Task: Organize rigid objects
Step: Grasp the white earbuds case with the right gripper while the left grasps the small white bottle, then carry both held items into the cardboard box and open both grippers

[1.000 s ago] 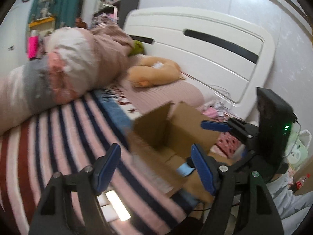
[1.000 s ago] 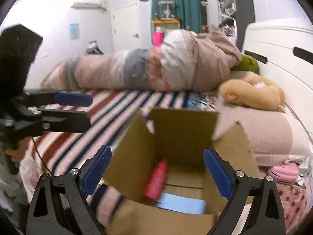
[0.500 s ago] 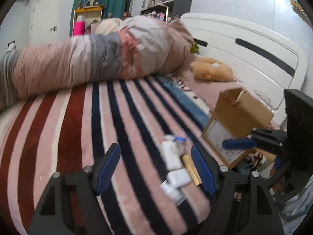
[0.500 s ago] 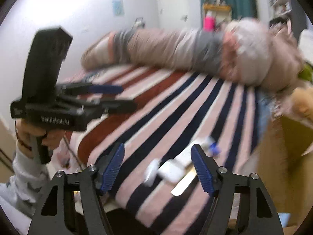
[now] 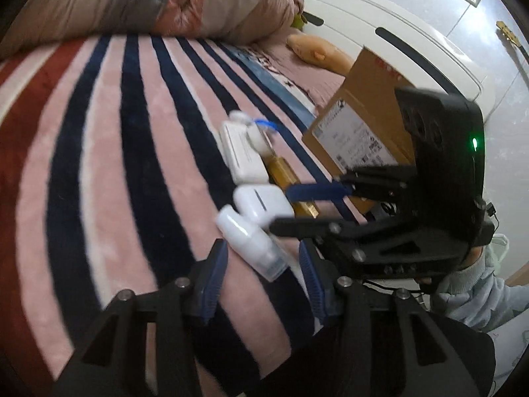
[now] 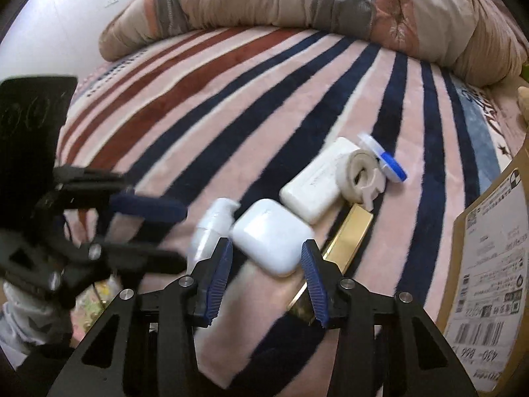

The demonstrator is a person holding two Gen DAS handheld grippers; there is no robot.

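Note:
Several small objects lie on the striped blanket point(image 6: 231, 106): a white pump bottle point(image 5: 251, 243) point(image 6: 211, 228), a white earbud case point(image 5: 263, 203) point(image 6: 271, 235), a white flat box point(image 5: 241, 157) point(image 6: 317, 182), a gold bar-shaped box point(image 5: 287, 182) point(image 6: 344, 238), a beige tape roll point(image 6: 362, 173) and a blue-and-white lid point(image 6: 385, 160). My left gripper point(image 5: 264, 281) is open, its jaws on either side of the pump bottle's near end. My right gripper point(image 6: 266, 274) is open, just short of the earbud case.
A cardboard box point(image 5: 360, 125) point(image 6: 489, 264) with a shipping label stands right of the objects. A rolled quilt point(image 6: 330, 6) lies across the back of the bed. A white headboard point(image 5: 396, 39) and a plush toy point(image 5: 317, 53) are behind the box.
Both grippers have swung away from the cardboard box and come down close to the cluster of small objects on the blanket. Both stay open.

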